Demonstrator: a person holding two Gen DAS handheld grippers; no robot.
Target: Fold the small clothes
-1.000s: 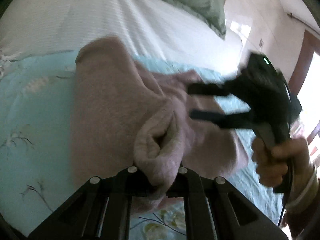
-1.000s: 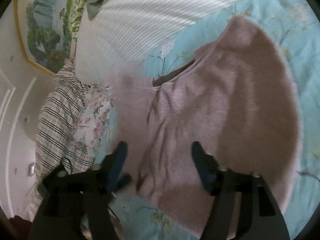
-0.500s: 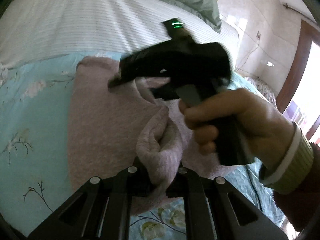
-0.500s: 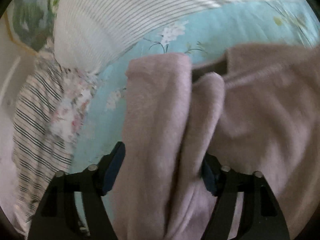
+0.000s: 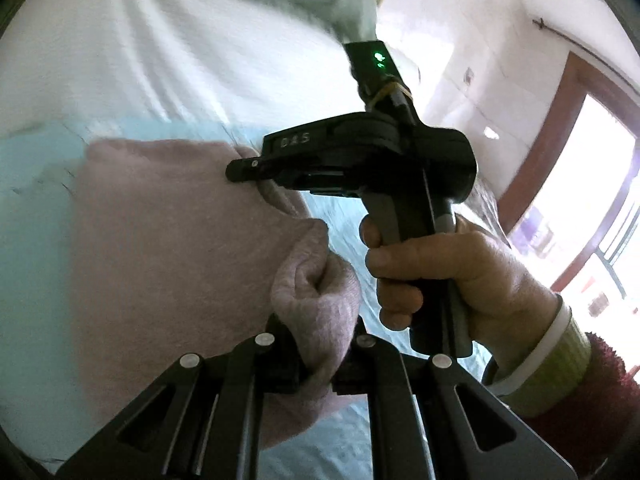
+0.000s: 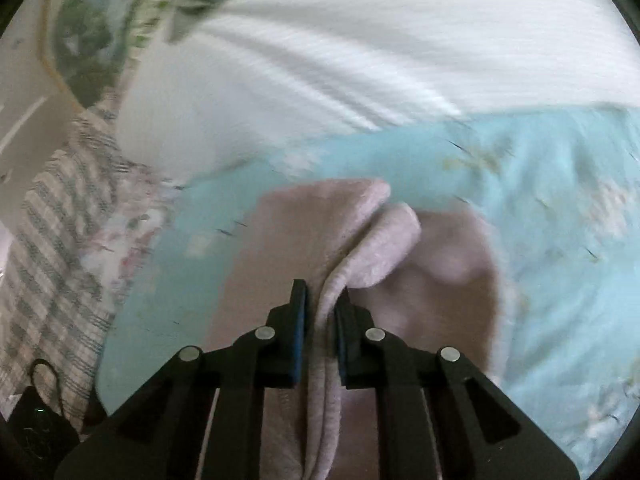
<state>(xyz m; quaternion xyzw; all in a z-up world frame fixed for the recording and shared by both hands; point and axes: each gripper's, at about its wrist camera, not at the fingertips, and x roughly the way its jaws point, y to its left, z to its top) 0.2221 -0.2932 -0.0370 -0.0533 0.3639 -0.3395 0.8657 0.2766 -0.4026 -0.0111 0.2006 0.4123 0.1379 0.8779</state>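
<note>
Two hand-held grippers are pinching the pink garment [image 5: 160, 248] on the bed [image 6: 540, 184]: the left hand-held gripper [image 5: 316, 360] clamping its near bunched edge, the right hand-held gripper [image 6: 322, 320] clamping a fold farther along, its long axis running between them.

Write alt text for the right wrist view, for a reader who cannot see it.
The right tongs are shut on a bunched fold of a pink knit garment, which lies on a pale blue floral bedsheet. A white striped blanket lies beyond.
</note>
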